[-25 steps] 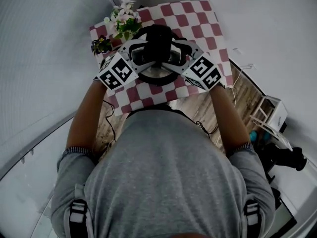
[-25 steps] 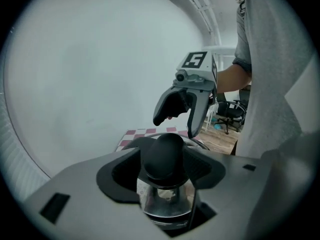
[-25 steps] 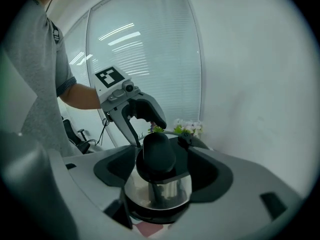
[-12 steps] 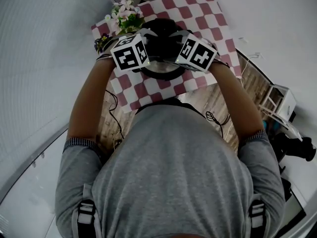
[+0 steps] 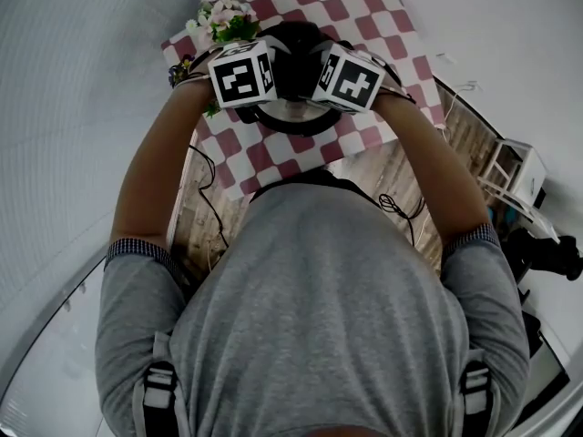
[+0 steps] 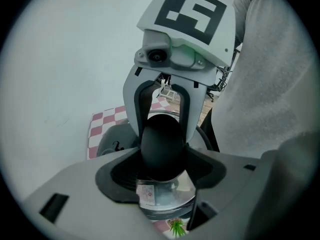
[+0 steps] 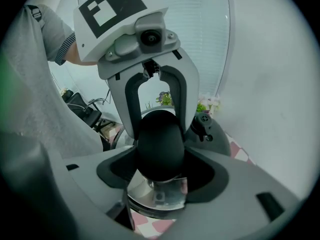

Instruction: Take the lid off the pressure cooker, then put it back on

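The pressure cooker (image 5: pixel 290 127) stands on a red-and-white checked cloth (image 5: pixel 364 7), and its lid carries a black handle (image 5: pixel 293 51) at the centre. My left gripper (image 5: pixel 271 78) and right gripper (image 5: pixel 315 78) reach down onto that handle from opposite sides, their marker cubes close together. In the left gripper view the lid handle (image 6: pixel 161 144) fills the gap of the left gripper (image 6: pixel 161 171), with no space showing at the pads. In the right gripper view the right gripper (image 7: pixel 160 171) is closing, with the handle (image 7: pixel 160 144) between its jaws and touching the pads. Shiny lid metal (image 7: pixel 157 194) shows below.
A pot of flowers (image 5: pixel 223 16) stands just left of the cooker at the cloth's far corner. A small black valve (image 7: pixel 204 125) sticks up from the lid beside the handle. Wooden boards (image 5: pixel 392 171) and loose cables lie between the cloth and the person's body.
Both grippers have come down and inward, tilting steeper, from either side of the cooker onto its lid handle. Their marker cubes now stand close together above the lid.
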A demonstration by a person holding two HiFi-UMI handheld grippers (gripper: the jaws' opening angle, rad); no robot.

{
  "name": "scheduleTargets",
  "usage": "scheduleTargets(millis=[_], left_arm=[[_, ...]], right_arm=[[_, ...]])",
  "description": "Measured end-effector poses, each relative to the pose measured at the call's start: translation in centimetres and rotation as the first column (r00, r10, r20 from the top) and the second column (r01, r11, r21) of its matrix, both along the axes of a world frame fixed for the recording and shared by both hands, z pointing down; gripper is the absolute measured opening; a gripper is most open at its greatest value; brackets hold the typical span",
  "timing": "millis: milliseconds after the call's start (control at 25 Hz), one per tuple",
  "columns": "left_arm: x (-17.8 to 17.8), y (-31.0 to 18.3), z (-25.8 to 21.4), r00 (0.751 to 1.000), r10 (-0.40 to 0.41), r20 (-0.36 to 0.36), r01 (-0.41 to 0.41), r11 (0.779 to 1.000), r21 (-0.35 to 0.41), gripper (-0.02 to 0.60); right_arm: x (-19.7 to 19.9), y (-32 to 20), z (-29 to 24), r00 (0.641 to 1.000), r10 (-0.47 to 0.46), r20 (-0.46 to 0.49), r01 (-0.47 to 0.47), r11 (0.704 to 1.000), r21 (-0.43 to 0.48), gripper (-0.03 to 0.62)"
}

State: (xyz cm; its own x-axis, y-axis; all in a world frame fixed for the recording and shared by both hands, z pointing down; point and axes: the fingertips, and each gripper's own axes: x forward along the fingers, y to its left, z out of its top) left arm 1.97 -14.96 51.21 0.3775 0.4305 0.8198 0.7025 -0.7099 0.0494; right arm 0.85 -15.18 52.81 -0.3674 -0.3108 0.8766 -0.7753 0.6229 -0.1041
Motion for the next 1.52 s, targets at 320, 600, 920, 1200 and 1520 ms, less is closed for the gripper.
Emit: scheduleTargets(millis=[320, 600, 920, 1200, 1520], left_arm=[[-0.1, 0.3, 0.3, 0.998, 0.002, 0.060, 0.000, 0.999, -0.046, 0.299], [-0.3, 0.4, 0.1, 0.998, 0.017, 0.062, -0.015, 0.999, -0.031, 0.299], [-1.2, -0.3, -1.6, 0.999, 0.020, 0.038, -0.019, 1.000, -0.009, 0.299], [-1.7, -0.4, -4.2, 1.000, 0.014, 0.011, -0.014, 1.000, 0.005, 0.299], [-0.6, 0.9, -6.5, 0.999, -0.037, -0.029, 0.038, 0.999, 0.015, 0.299]], right_arm=[[0.2, -0.2, 0.5, 0.999, -0.008, -0.033, 0.007, 1.000, -0.015, 0.293], [0.2, 0.0, 0.2, 0.998, -0.004, -0.060, 0.002, 1.000, -0.023, 0.291], [-0.9, -0.8, -2.0, 0.999, 0.005, -0.054, -0.004, 1.000, 0.018, 0.291], [-1.2, -0.8, -4.2, 0.999, -0.003, -0.049, 0.005, 0.999, 0.050, 0.291], [-0.2, 0.7, -6.7, 0.995, -0.054, -0.078, 0.059, 0.997, 0.053, 0.291]])
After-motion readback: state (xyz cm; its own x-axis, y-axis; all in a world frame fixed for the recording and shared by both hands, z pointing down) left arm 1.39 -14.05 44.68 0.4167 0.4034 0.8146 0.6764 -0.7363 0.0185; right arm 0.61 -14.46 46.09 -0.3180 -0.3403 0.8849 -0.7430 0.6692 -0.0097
